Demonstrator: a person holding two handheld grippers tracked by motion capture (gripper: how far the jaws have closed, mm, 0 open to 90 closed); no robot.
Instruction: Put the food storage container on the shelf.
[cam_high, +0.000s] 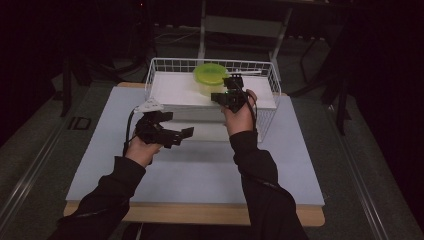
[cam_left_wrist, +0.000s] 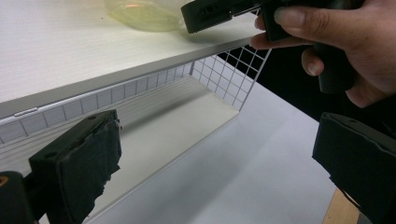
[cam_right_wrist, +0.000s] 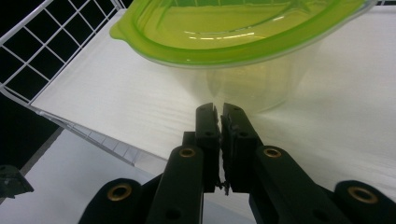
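Note:
A clear round container with a green lid (cam_high: 210, 75) stands on the white upper shelf (cam_high: 172, 90) of a wire rack (cam_high: 260, 67). My right gripper (cam_high: 226, 89) is held just in front of that container (cam_right_wrist: 243, 65), jaws pressed together with nothing between them (cam_right_wrist: 220, 114). My left gripper (cam_high: 175, 131) hovers over the table in front of the rack's lower level, jaws wide apart and empty (cam_left_wrist: 215, 158). The left gripper view shows the right hand (cam_left_wrist: 345, 42) and the container's base (cam_left_wrist: 144, 14) on the shelf.
The rack sits at the far middle of a pale table top (cam_high: 200, 170) with a wooden front edge (cam_high: 200, 214). The rack's lower white shelf (cam_left_wrist: 177, 121) is bare. Dark floor and furniture legs surround the table.

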